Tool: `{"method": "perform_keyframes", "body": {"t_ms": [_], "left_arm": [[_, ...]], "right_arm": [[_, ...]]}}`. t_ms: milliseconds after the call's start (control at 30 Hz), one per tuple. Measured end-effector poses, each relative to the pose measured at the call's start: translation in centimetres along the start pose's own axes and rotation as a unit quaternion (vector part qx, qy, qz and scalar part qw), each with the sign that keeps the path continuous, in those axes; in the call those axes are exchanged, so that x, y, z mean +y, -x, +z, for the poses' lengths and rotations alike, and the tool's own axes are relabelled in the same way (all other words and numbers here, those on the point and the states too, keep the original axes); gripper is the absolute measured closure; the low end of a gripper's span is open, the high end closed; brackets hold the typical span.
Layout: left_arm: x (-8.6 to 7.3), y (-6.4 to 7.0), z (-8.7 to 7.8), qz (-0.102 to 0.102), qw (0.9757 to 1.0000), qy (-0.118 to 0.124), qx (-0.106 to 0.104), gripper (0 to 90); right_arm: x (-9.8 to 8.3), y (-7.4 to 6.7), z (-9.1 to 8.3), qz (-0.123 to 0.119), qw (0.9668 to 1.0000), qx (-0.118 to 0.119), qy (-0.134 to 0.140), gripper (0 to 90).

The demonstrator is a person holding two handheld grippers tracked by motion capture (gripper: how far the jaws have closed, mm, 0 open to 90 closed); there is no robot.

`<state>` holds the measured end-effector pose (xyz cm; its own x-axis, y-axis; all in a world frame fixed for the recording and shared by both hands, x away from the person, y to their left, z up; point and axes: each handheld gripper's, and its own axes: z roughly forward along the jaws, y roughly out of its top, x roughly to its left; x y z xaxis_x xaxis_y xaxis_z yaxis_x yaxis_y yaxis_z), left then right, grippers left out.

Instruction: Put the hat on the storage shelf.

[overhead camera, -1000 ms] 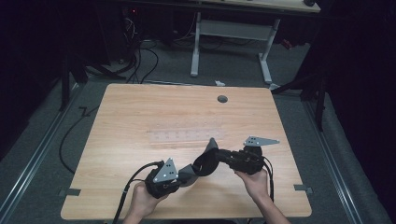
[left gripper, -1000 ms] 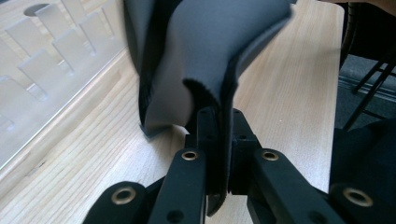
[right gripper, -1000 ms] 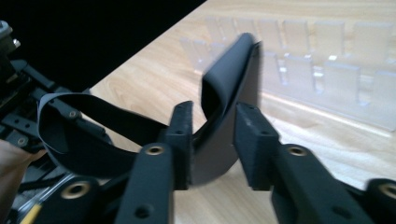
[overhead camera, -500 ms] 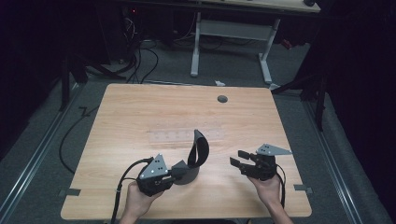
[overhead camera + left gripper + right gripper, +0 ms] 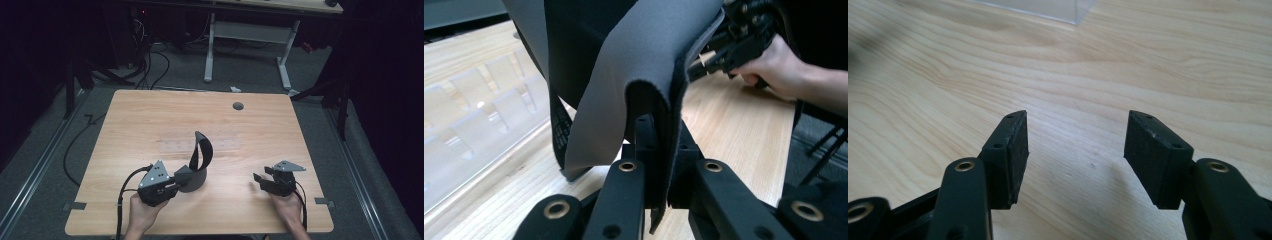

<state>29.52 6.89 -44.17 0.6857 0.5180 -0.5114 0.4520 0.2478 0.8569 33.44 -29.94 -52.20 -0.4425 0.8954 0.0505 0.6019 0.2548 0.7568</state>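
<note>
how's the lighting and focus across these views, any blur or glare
High view: table lit, surroundings nearly black. Left gripper view: grey strap close and soft, glare on the clear tray. Right gripper view: pads sharp, top-left corner smeared.

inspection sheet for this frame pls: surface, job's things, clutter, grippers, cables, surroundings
Surface: wooden table, round hole near far edge.
Job's things: grey fabric strap, curled upright, one end in the left gripper.
Clutter: clear plastic tray mid-table.
Grippers: left shut on the strap; right gripper open, nothing between its jaws, which have just been opening.
Cables: black cable trails from the left gripper; more on the floor.
Surroundings: dark room, second desk's white legs behind.
</note>
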Motion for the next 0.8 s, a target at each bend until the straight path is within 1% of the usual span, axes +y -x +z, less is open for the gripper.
{"method": "perform_keyframes", "body": {"t_ms": [133,200,267,367,433,500,567,700,800], "left_arm": [[0.5,-0.2,-0.4,0.0,0.9999,0.011,0.006,86.7],[0.7,-0.3,-0.5,0.0,0.9998,0.017,0.01,86.7],[0.9,-0.5,-0.6,-0.003,0.9996,0.024,0.012,86.7],[1.0,-0.8,-0.6,-0.006,0.9993,0.034,0.013,86.7],[1.0,-1.0,-0.6,-0.007,0.9989,0.043,0.019,86.7],[1.0,-1.1,-0.7,-0.004,0.9986,0.046,0.024,86.8],[1.2,-1.2,-0.8,-0.007,0.9983,0.051,0.027,86.7],[1.5,-1.4,-0.9,-0.01,0.9977,0.062,0.028,86.7],[1.9,-1.7,-0.9,-0.013,0.9974,0.065,0.027,86.6]], "right_arm": [[-0.7,0.2,0.4,-0.004,0.9996,-0.021,-0.018,40.6],[-0.7,0.1,0.4,-0.012,0.9993,-0.031,-0.02,40.5],[-0.7,-0.1,0.4,-0.013,0.9991,-0.035,-0.022,40.1],[-0.7,0.0,0.5,-0.011,0.999,-0.037,-0.023,39.1],[-0.7,-0.1,0.5,-0.011,0.999,-0.037,-0.023,38.1],[-0.7,-0.1,0.5,-0.011,0.999,-0.037,-0.023,37.5],[-0.7,-0.1,0.5,-0.011,0.999,-0.037,-0.023,37.0],[-0.7,-0.1,0.5,-0.01,0.9989,-0.039,-0.023,36.2],[-0.7,-0.1,0.6,-0.01,0.9989,-0.039,-0.023,36.1]]}}
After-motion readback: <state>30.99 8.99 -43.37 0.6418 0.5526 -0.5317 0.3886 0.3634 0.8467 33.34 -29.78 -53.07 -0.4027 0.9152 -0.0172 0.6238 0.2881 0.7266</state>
